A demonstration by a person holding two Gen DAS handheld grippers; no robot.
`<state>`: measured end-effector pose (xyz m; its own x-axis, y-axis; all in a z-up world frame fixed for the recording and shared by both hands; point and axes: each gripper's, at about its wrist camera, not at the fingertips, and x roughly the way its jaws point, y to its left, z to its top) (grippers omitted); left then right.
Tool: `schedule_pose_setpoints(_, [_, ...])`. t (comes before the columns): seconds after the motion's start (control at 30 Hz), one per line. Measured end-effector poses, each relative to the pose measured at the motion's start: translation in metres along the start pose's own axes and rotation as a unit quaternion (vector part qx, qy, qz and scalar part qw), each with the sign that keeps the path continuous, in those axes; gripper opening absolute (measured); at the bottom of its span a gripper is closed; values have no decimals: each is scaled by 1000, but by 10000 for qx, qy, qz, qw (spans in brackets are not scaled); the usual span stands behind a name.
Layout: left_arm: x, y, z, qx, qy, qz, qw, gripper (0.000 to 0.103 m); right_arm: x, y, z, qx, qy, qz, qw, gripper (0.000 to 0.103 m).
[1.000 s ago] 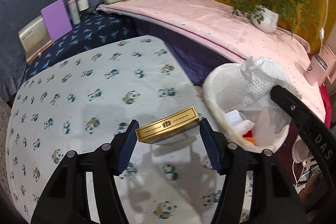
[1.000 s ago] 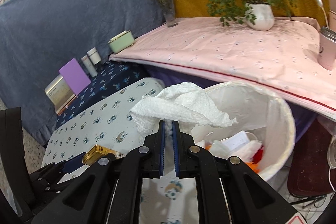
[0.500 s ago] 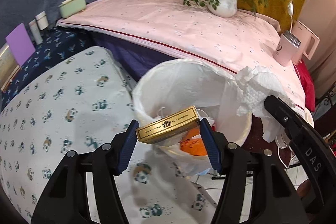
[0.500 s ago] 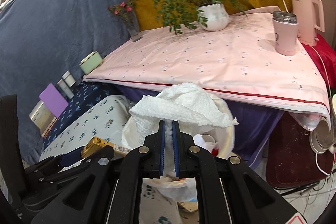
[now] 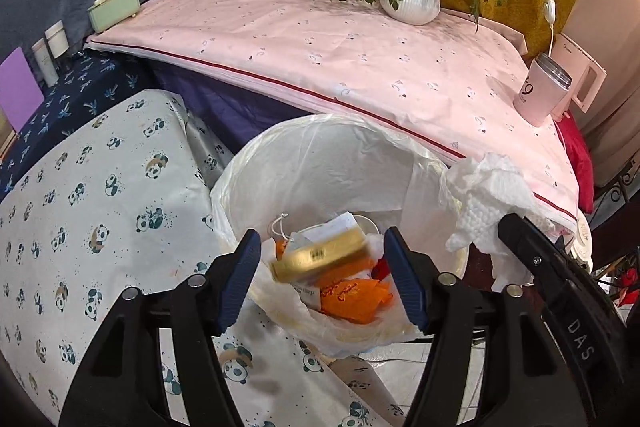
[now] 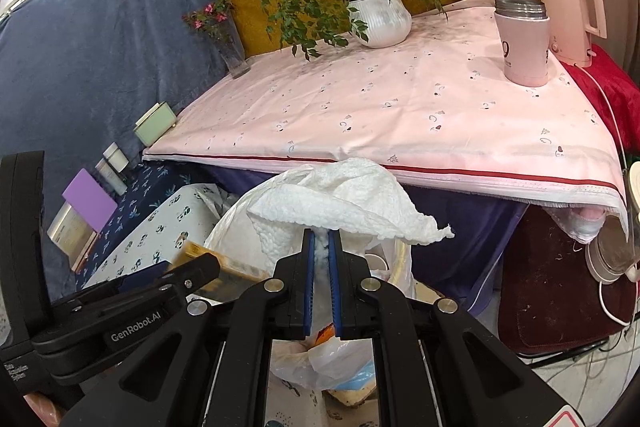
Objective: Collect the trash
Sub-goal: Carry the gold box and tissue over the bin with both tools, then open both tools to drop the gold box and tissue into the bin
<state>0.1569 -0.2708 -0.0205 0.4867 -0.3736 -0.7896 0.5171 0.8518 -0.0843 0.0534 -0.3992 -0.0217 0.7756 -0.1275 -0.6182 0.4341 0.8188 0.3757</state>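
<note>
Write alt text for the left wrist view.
A blurred gold box is between the open left gripper's blue fingers, above a lined trash bin holding orange wrappers. At right, crumpled paper towel beside a pink-clothed table.

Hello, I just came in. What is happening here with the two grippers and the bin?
Someone is putting trash into the lined bin. The left gripper is open above it, and the gold box, blurred, is between its fingers without touching them, apparently dropping onto the orange wrapper. The right gripper is shut on a crumpled paper towel, held at the bin's rim, not yet dropped.
</note>
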Motion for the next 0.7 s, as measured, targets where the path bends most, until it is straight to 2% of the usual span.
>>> schedule_pose_setpoints(0.7, [-1, 38, -4, -299, -155, 509, 9981, 65, 27, 30, 1, -271, 233, 198, 9992, 8])
